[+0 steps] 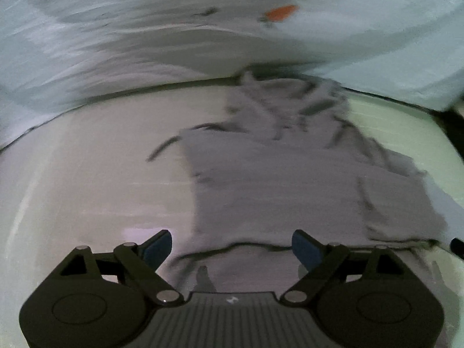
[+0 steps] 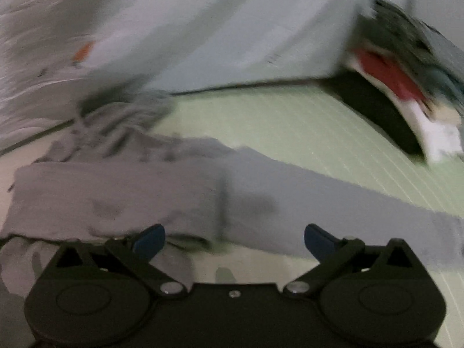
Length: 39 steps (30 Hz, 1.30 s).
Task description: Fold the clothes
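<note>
A grey garment (image 1: 278,179) lies partly folded on a pale green mat (image 1: 400,133), its far end bunched up near a draped sheet. My left gripper (image 1: 232,246) is open and empty just above the garment's near edge. In the right wrist view the same garment (image 2: 130,191) lies flat with a long sleeve (image 2: 333,211) stretched out to the right across the mat (image 2: 290,121). My right gripper (image 2: 235,240) is open and empty over the garment's near edge, close to where the sleeve joins. Both views are blurred.
A pale blue sheet with orange carrot prints (image 1: 281,13) hangs behind the mat and also shows in the right wrist view (image 2: 203,29). A heap of dark, red and white clothes (image 2: 406,81) sits at the mat's far right edge.
</note>
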{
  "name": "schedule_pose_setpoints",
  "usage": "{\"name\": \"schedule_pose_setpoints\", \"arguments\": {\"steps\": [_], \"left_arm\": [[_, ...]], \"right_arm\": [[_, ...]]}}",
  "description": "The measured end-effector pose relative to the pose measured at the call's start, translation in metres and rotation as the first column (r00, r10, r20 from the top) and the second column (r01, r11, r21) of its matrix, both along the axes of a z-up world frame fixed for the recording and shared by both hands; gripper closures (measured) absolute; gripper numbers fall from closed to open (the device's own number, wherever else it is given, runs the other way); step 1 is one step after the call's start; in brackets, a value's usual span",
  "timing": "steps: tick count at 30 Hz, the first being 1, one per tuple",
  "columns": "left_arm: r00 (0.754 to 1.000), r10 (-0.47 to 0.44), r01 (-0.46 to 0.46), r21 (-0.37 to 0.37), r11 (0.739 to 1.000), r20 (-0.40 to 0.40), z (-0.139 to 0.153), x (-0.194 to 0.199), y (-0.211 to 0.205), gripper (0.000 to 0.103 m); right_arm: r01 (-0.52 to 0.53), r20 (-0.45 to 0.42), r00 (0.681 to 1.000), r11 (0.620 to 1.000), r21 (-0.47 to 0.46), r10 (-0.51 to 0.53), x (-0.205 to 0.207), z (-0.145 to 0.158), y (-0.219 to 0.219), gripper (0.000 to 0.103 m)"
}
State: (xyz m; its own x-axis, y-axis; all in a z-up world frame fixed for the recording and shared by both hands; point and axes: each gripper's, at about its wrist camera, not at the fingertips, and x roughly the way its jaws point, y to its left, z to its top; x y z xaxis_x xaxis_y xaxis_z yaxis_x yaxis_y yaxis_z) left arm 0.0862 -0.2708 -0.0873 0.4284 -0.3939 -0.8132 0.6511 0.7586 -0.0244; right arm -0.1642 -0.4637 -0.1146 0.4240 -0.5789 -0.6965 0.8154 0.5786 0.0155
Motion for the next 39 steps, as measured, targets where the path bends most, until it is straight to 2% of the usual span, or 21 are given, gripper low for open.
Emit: {"name": "schedule_pose_setpoints", "arguments": {"steps": [4, 8, 12, 15, 19, 27, 29, 31, 32, 33, 36, 39], "left_arm": [[0.995, -0.102, 0.102, 0.003, 0.995, -0.008, -0.002, -0.016, -0.038, 0.016], [0.982, -0.189, 0.189, 0.003, 0.982, -0.024, -0.009, -0.027, -0.08, 0.026], [0.962, -0.251, 0.248, -0.038, 0.968, -0.107, -0.02, -0.025, -0.115, 0.037], [0.952, -0.274, 0.271, -0.038, 0.962, -0.139, -0.032, -0.023, -0.137, 0.037], [0.947, -0.274, 0.279, 0.009, 0.96, -0.166, -0.047, -0.022, -0.16, 0.037], [0.937, -0.299, 0.31, 0.035, 0.95, -0.18, -0.061, -0.02, -0.169, 0.038], [0.935, -0.309, 0.319, 0.032, 0.947, -0.176, -0.061, -0.02, -0.169, 0.045], [0.931, -0.321, 0.33, 0.026, 0.943, -0.171, -0.06, -0.021, -0.169, 0.059], [0.926, -0.333, 0.341, 0.018, 0.94, -0.175, -0.059, -0.022, -0.17, 0.074], [0.923, -0.341, 0.349, 0.01, 0.937, -0.18, -0.059, -0.024, -0.17, 0.082], [0.919, -0.36, 0.364, -0.003, 0.931, -0.162, -0.056, -0.029, -0.17, 0.096], [0.92, -0.361, 0.361, -0.032, 0.932, -0.153, -0.05, -0.028, -0.163, 0.097]], "right_arm": [[0.079, 0.002, 0.997, 0.997, 0.002, -0.079, -0.028, -0.001, -0.017, 0.0], [0.123, -0.003, 0.992, 0.992, -0.007, -0.123, -0.04, -0.004, -0.035, 0.0], [0.17, -0.002, 0.985, 0.985, 0.001, -0.17, -0.043, -0.007, -0.054, 0.0], [0.205, -0.003, 0.979, 0.979, -0.003, -0.205, -0.038, -0.009, -0.072, 0.0], [0.223, -0.052, 0.974, 0.975, 0.006, -0.222, -0.027, -0.017, -0.09, 0.0], [0.224, -0.146, 0.966, 0.974, 0.044, -0.215, -0.022, -0.039, -0.094, 0.0], [0.223, -0.163, 0.964, 0.973, 0.055, -0.212, -0.021, -0.043, -0.093, 0.0], [0.218, -0.172, 0.964, 0.974, 0.068, -0.203, -0.018, -0.045, -0.092, 0.0], [0.211, -0.173, 0.965, 0.975, 0.07, -0.197, -0.017, -0.046, -0.091, 0.0], [0.202, -0.174, 0.967, 0.977, 0.069, -0.188, -0.015, -0.045, -0.089, 0.0], [0.171, -0.182, 0.971, 0.983, 0.061, -0.157, -0.01, -0.045, -0.084, 0.0], [0.15, -0.187, 0.973, 0.987, 0.055, -0.137, -0.006, -0.044, -0.08, 0.0]]}}
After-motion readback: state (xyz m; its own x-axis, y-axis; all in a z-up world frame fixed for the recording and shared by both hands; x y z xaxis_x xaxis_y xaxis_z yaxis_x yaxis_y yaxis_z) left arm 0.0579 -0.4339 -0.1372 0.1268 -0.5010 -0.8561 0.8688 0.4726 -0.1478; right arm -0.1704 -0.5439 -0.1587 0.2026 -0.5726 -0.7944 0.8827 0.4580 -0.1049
